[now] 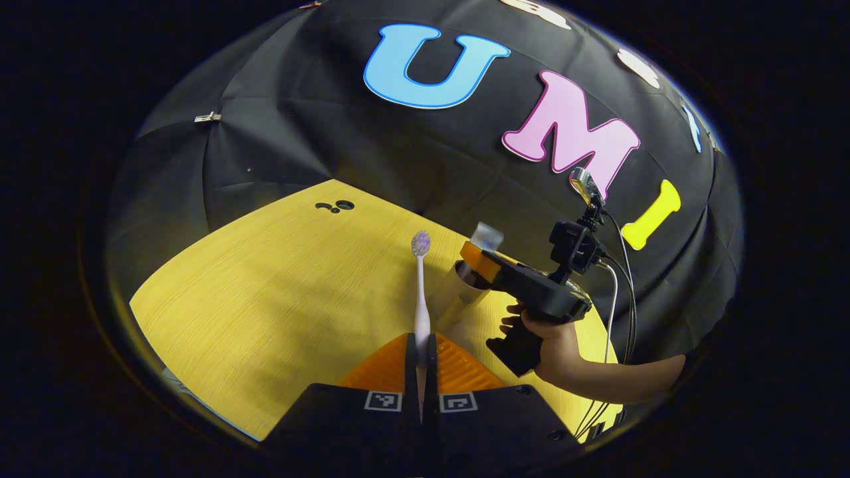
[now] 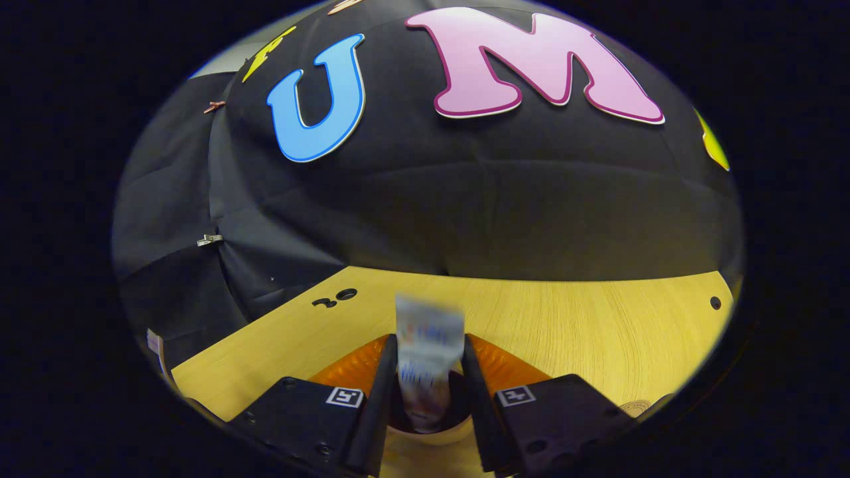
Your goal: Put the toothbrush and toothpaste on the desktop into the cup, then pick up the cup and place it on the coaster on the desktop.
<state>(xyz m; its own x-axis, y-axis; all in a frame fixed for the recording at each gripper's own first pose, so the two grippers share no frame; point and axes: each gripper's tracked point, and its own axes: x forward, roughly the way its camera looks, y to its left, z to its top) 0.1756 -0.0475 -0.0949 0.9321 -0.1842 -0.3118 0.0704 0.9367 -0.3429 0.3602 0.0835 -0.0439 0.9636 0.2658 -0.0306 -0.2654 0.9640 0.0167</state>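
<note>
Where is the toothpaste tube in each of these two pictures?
Left gripper view: right of centre, the toothpaste pokes up from the right gripper over the cup.
Right gripper view: bottom centre, toothpaste between the fingers, over the cup.
Shared landmark: table holes.

Right gripper over cup, left tabletop open

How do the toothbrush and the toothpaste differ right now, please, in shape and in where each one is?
The toothbrush is a thin, pale stick with a bristled head; the toothpaste is a wide, flat tube with print on it. The toothbrush, in the left gripper, points out over the bare table; the toothpaste, in the right gripper, has its lower end inside the cup. Both are clamped between a gripper's two fingers.
</note>
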